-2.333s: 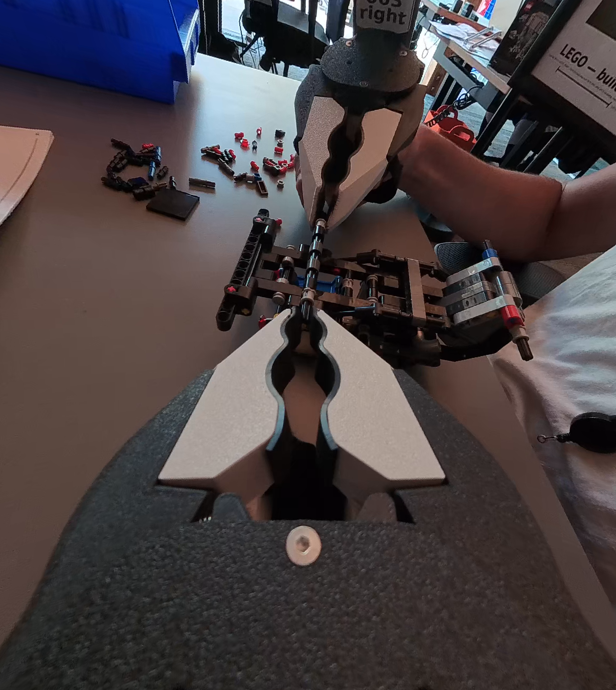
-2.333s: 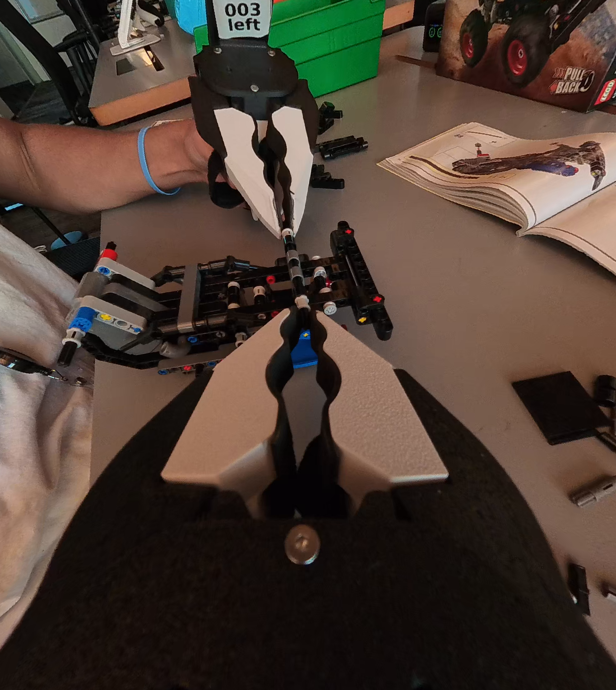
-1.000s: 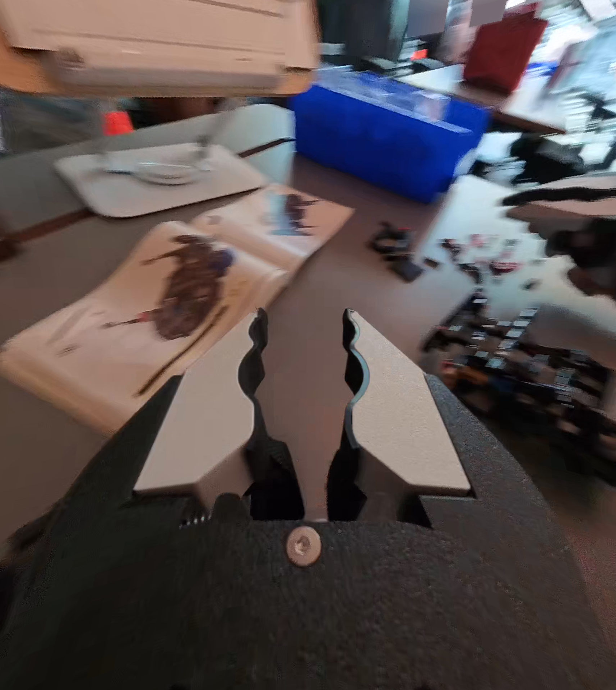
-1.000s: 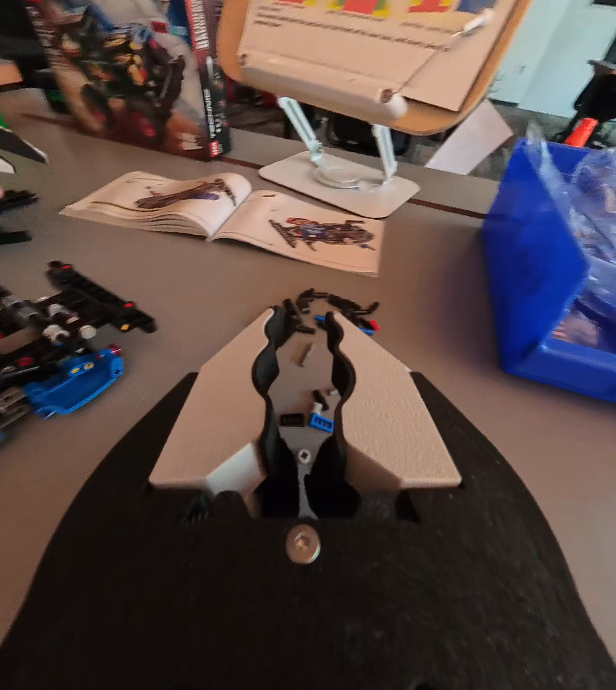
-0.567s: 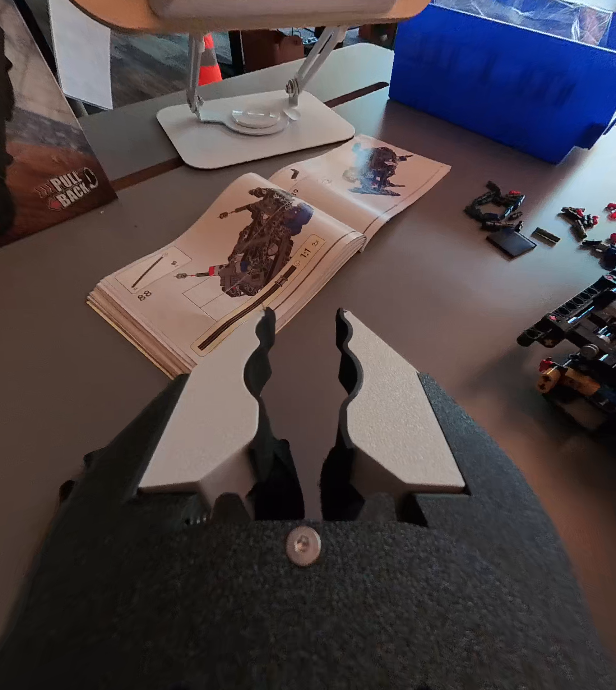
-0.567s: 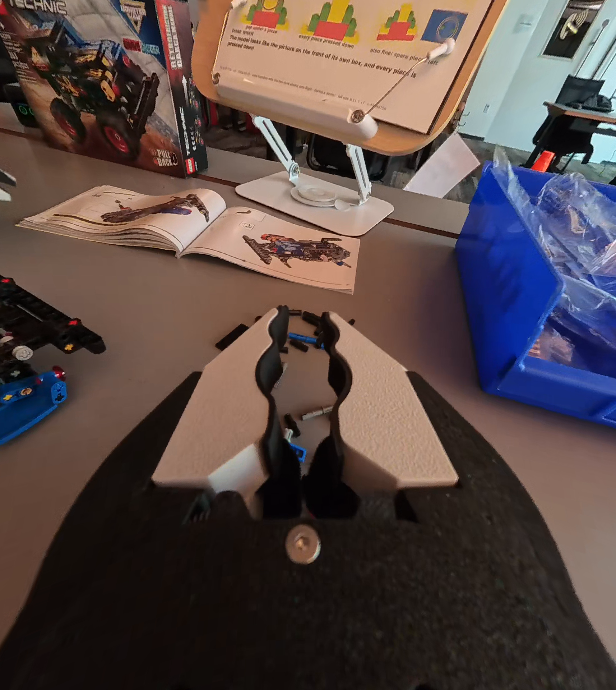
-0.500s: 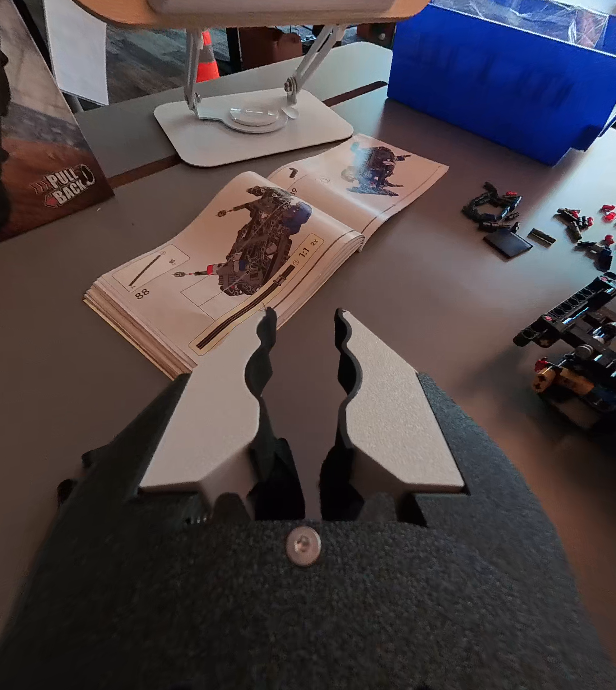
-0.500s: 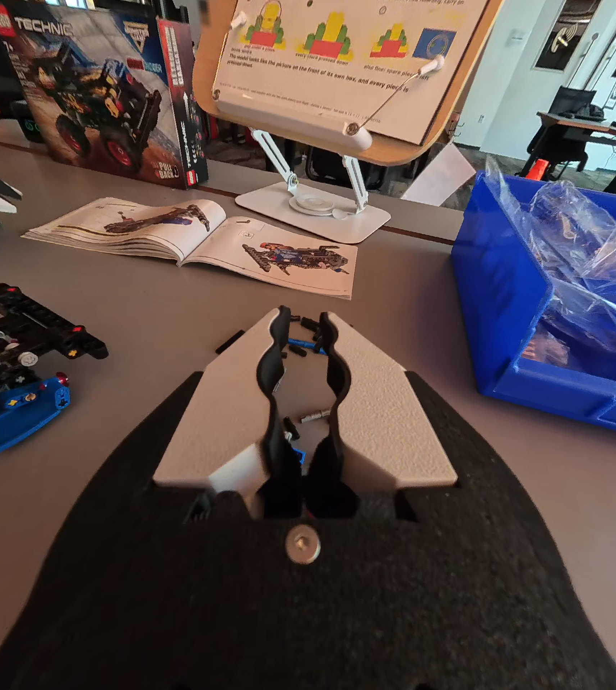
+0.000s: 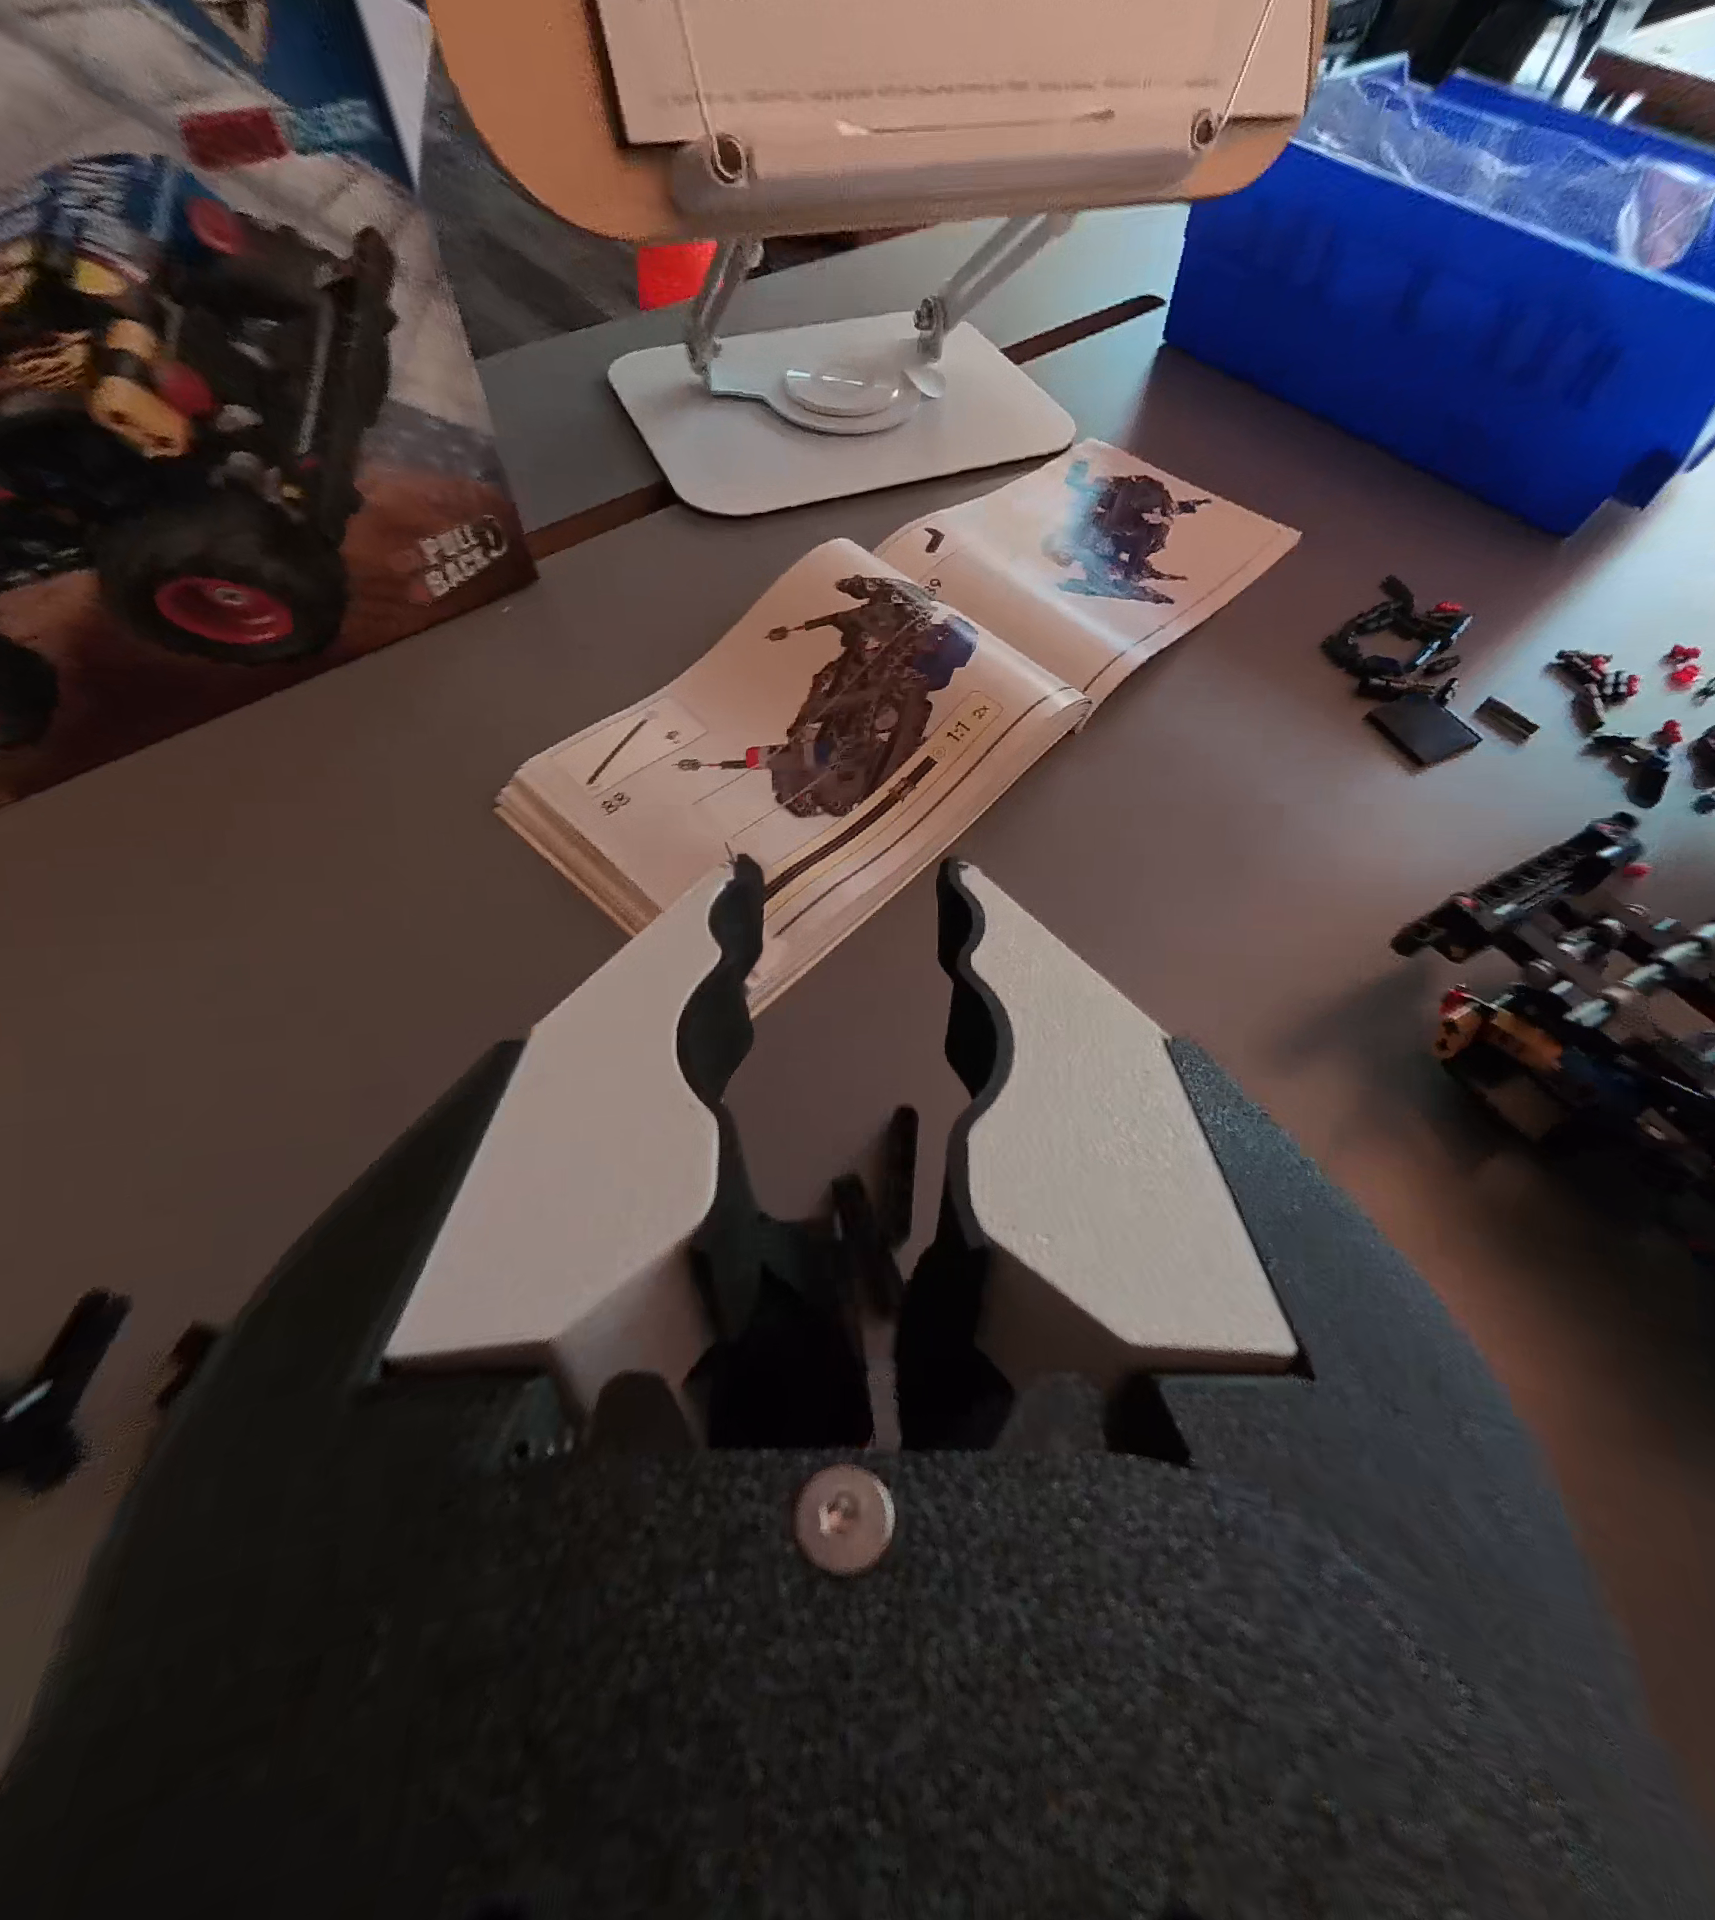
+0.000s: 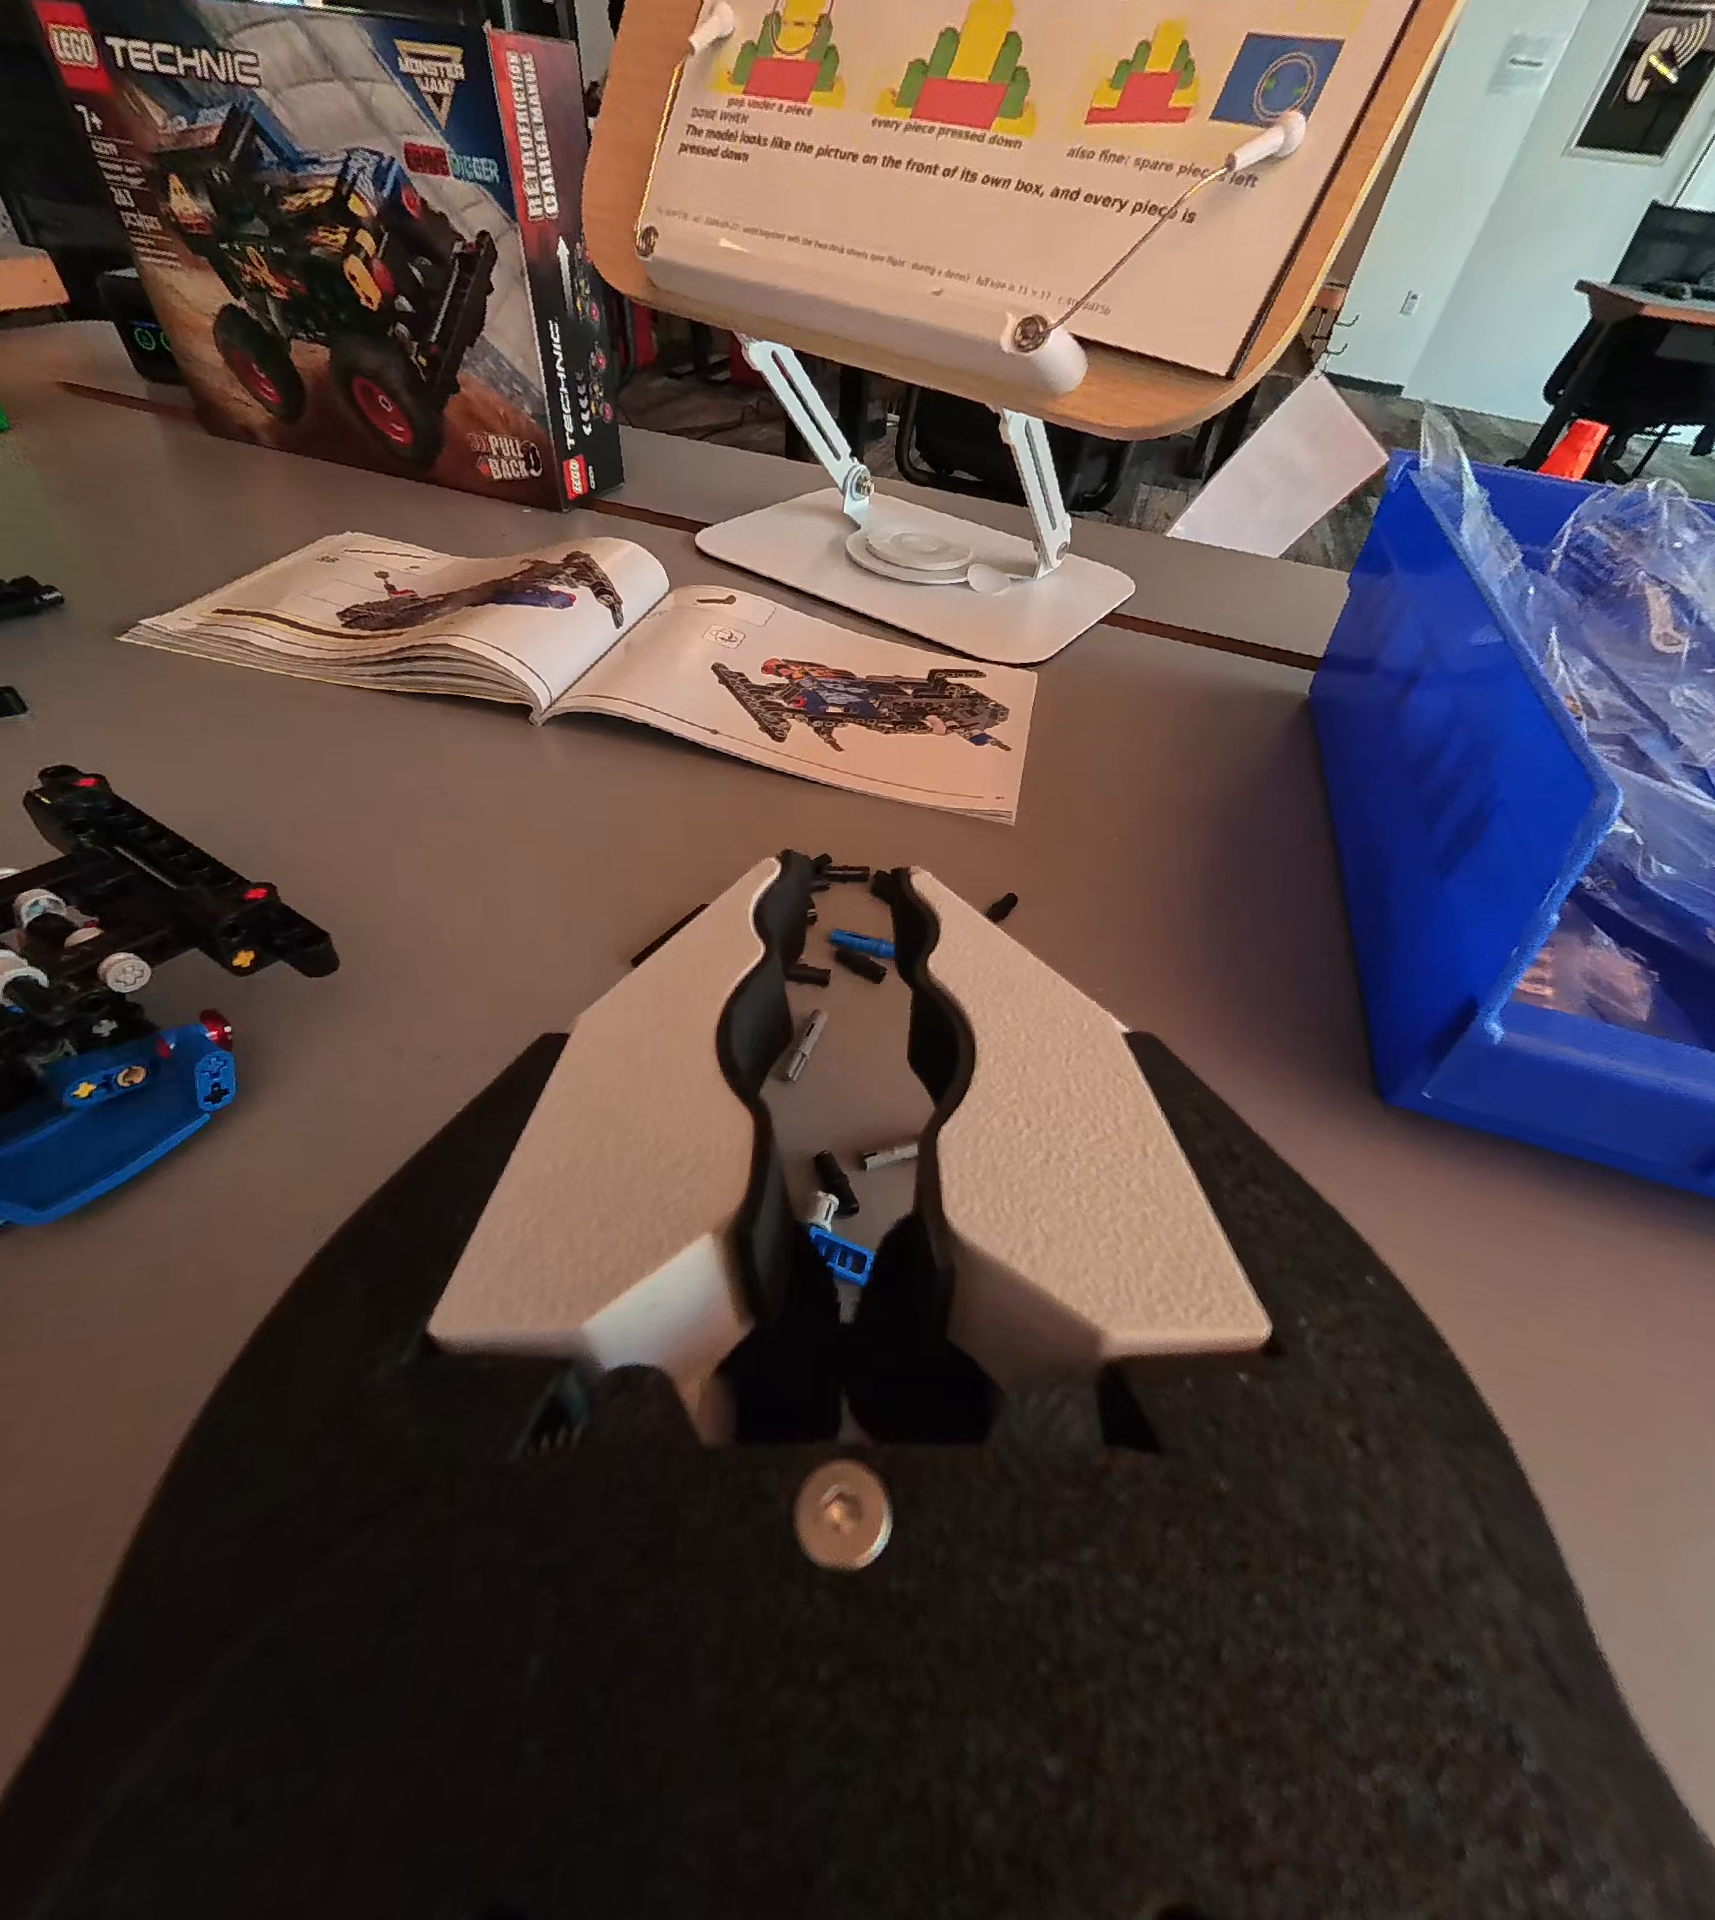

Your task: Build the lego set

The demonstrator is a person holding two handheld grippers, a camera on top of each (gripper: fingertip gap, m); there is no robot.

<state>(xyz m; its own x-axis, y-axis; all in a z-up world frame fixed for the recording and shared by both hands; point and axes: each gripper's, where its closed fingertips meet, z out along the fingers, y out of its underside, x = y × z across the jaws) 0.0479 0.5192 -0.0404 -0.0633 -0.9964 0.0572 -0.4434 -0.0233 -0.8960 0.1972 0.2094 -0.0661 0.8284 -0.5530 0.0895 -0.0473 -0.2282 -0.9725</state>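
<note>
The half-built black and blue model (image 9: 1642, 1029) lies on the grey table at the right of the left wrist view, and at the left of the right wrist view (image 10: 53, 1018). My left gripper (image 9: 848, 883) is open and empty, held over the table in front of the open instruction booklet (image 9: 894, 686). Some long black pieces (image 9: 874, 1195) lie under its jaws. My right gripper (image 10: 848, 873) is open and empty, held over several small loose pins (image 10: 858, 951), black, grey and blue. The booklet (image 10: 562, 644) lies beyond it.
A blue bin (image 10: 1518, 894) with clear plastic bags stands at the right. The set's box (image 10: 333, 249) and a board on a white stand (image 10: 915, 571) are at the back. Loose black and red pieces (image 9: 1601, 696) lie near the model. More black pieces (image 9: 11, 1392) lie at the left. Across from one pair of fingers to the other is roughly 35 cm.
Both grippers let go of the model's axle and swung away from it; both are now open. In the last half second the left drew back a little and the right barely moved.
</note>
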